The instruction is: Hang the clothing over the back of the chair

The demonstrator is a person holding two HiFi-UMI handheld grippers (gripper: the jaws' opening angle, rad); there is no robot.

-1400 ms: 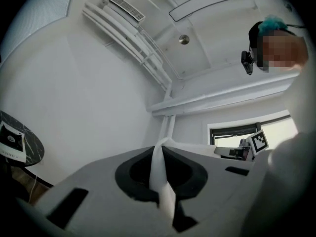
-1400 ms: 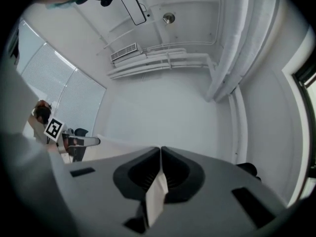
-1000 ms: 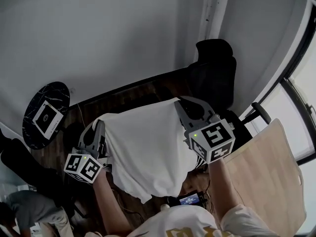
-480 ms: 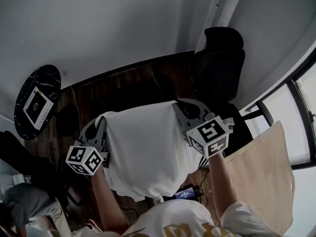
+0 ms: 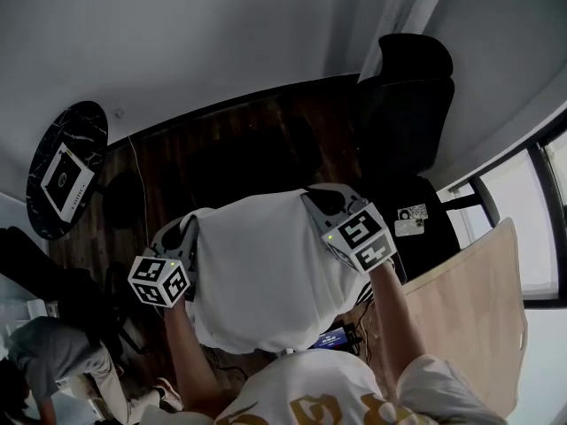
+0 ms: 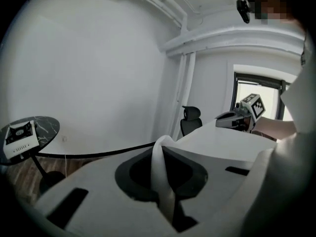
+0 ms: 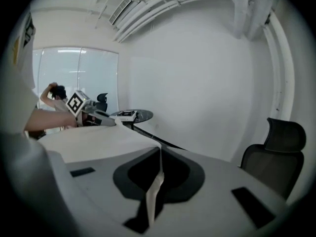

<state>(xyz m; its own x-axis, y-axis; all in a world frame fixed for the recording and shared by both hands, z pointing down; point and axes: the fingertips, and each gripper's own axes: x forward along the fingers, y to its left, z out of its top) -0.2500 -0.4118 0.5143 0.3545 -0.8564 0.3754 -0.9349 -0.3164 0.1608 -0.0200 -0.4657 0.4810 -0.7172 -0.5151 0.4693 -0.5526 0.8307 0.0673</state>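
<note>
A white garment (image 5: 266,273) hangs spread between my two grippers in the head view. My left gripper (image 5: 193,230) is shut on its left top corner, and a fold of the cloth (image 6: 165,177) shows pinched between the jaws. My right gripper (image 5: 312,202) is shut on the right top corner, where a thin edge of cloth (image 7: 155,181) is clamped. The black office chair (image 5: 406,104) stands beyond and to the right of the garment, apart from it, with its headrest (image 5: 415,56) farthest away. It also shows small in the left gripper view (image 6: 190,120) and at the right edge of the right gripper view (image 7: 274,152).
A round black table (image 5: 84,127) with a white device (image 5: 64,177) stands at the far left. A light wooden panel (image 5: 469,308) and a window (image 5: 545,228) are on the right. Small cards (image 5: 409,220) lie on the chair seat. A person (image 5: 49,370) crouches at lower left.
Both grippers have come down together with the garment still stretched between them. In the head view they now sit lower, farther below the chair's backrest.
</note>
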